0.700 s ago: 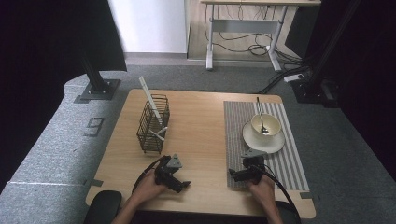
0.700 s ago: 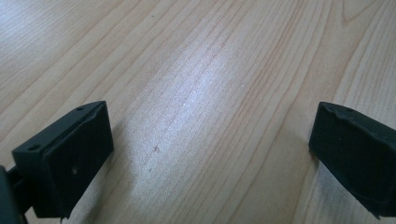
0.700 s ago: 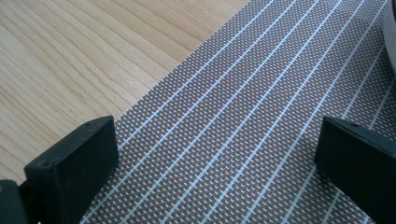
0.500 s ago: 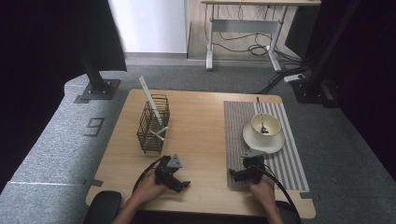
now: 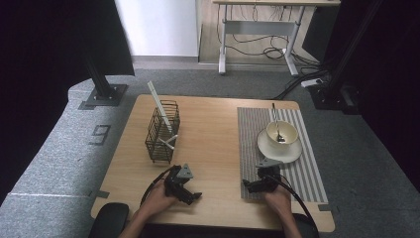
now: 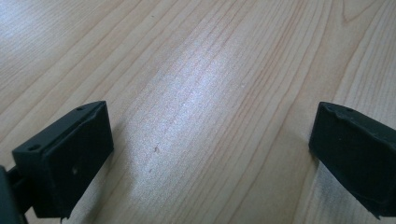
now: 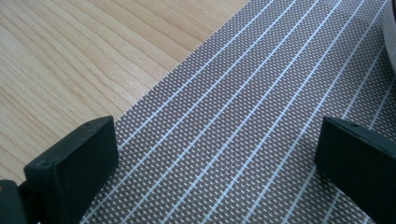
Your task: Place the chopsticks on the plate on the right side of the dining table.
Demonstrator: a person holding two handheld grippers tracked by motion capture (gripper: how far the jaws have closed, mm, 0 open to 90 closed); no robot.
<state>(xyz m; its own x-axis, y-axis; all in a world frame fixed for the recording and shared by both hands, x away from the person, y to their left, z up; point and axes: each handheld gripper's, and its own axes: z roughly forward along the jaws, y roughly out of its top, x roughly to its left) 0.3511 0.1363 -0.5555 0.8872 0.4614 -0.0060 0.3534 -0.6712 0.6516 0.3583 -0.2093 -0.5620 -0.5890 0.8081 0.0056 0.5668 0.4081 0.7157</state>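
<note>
Nothing has moved since the earlier frames: both my hands sit where they were at the near edge of the wooden table [image 5: 213,124].

My left gripper [image 5: 190,193] rests low over bare wood at the near left, its jaws spread wide with nothing between them; in the left gripper view only table grain lies in the gap. My right gripper [image 5: 249,187] sits at the near left corner of the striped grey placemat [image 5: 307,173], jaws likewise released and empty; the right gripper view shows the mat's woven stripes between them and the mat's edge running onto the wood.

On the far part of the placemat, well beyond my right gripper, stands a cream bowl [image 5: 287,130] on a saucer [image 5: 270,149], with a spoon [image 5: 276,121] leaning in the bowl, its handle pointing away from me. On the left half of the table, beyond my left gripper, is a black wire basket [image 5: 157,144]. A white stick-like utensil [image 5: 157,101] stands tilted in it, and a shorter white piece [image 5: 171,141] pokes out of its right side.
</note>
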